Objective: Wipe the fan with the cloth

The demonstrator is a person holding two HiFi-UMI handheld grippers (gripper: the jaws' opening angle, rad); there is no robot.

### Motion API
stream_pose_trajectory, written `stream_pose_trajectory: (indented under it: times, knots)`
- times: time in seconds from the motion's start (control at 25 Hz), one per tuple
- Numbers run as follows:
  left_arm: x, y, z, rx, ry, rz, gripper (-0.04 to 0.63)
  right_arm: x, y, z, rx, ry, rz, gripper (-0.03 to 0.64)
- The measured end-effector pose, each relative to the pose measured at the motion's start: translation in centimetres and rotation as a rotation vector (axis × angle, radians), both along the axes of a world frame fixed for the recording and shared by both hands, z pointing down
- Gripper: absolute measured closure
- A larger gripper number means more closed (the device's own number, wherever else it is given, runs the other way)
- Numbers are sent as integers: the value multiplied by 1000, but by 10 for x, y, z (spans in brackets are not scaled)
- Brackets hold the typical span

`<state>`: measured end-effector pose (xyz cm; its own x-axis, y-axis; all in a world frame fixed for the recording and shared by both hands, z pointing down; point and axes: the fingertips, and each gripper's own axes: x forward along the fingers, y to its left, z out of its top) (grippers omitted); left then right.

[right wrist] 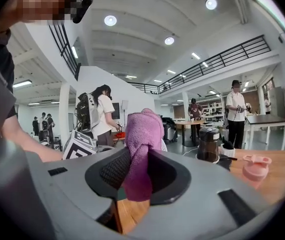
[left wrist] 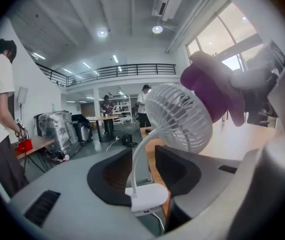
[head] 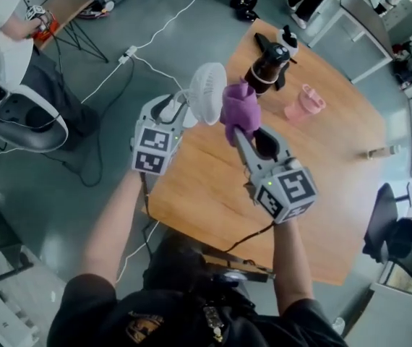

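Nearest, the right claw (head: 243,134) clenches the purple cloth (head: 239,110) at the white fan (head: 208,92), seemingly clipped to the bench (head: 336,194) edge; the left claw (head: 179,114) gapes around its neck. Wiping looks begun; next, sweep the grille steadily. Beyond, a dark jar (head: 266,71) and pink cup (head: 303,105) stand clear.

The small white fan (head: 207,92), a round grille head on a curved neck with a clip foot, stands upright at upper centre. The bunched purple cloth (head: 239,110) sits against the head's right edge.
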<state>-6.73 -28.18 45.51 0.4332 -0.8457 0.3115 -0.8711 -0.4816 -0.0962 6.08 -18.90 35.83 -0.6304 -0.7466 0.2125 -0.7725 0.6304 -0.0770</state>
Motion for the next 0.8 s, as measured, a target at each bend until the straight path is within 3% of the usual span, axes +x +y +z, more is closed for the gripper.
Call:
stream_pose_trajectory:
  times: [0.24, 0.44, 0.64, 0.8]
  knots:
    - [11, -32, 17, -16, -98, 112, 454, -14, -12, 0, -57, -10, -14, 503]
    - [15, -39, 17, 12, -150, 131, 503, -20, -12, -7, -89, -33, -118, 503]
    - [18, -35, 19, 2, -177, 138, 509, -33, -24, -6, -105, 23, -228, 503]
    - [19, -39, 18, 1, -175, 140, 509, -38, -48, 0, -89, 110, -232, 503]
